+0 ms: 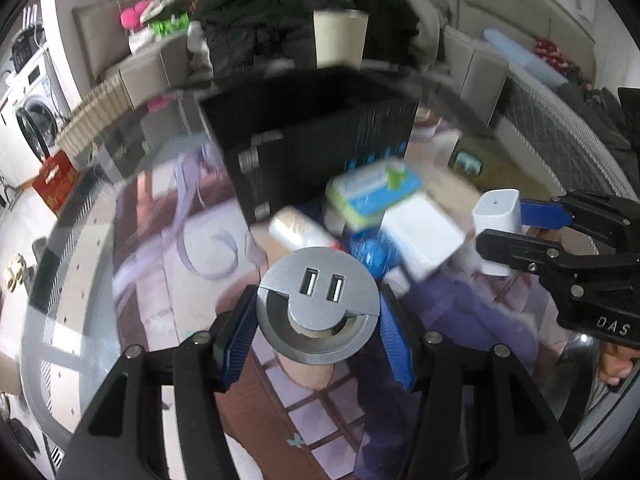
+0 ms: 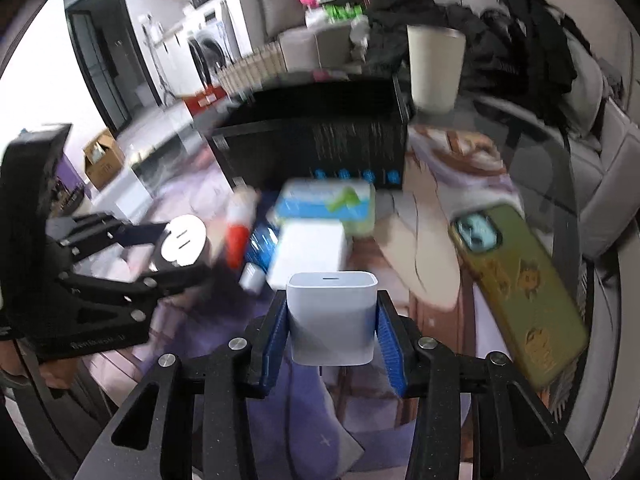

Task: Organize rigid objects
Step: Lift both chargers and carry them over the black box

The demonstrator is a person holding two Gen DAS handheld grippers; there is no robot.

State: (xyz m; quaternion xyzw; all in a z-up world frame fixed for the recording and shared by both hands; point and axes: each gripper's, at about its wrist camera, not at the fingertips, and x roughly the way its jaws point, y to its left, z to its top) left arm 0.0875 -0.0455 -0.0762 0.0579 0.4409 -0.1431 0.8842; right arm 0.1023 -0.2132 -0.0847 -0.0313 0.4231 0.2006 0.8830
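Left wrist: left gripper (image 1: pixel 316 328) clamps the USB puck (image 1: pixel 318 304); right gripper (image 2: pixel 332 320) grips the white charger (image 2: pixel 332 316), both clear of the black box (image 1: pixel 316 136)

There are two grippers, the left gripper (image 1: pixel 316 336) and the right gripper (image 2: pixel 332 332). I count one round grey USB hub (image 1: pixel 318 308), one white charger block (image 2: pixel 332 318), one black box (image 1: pixel 316 136), one beige cup (image 1: pixel 340 38), one green phone (image 2: pixel 520 292), one flat white box (image 1: pixel 422 234), and one blue-green packet (image 1: pixel 374 192).
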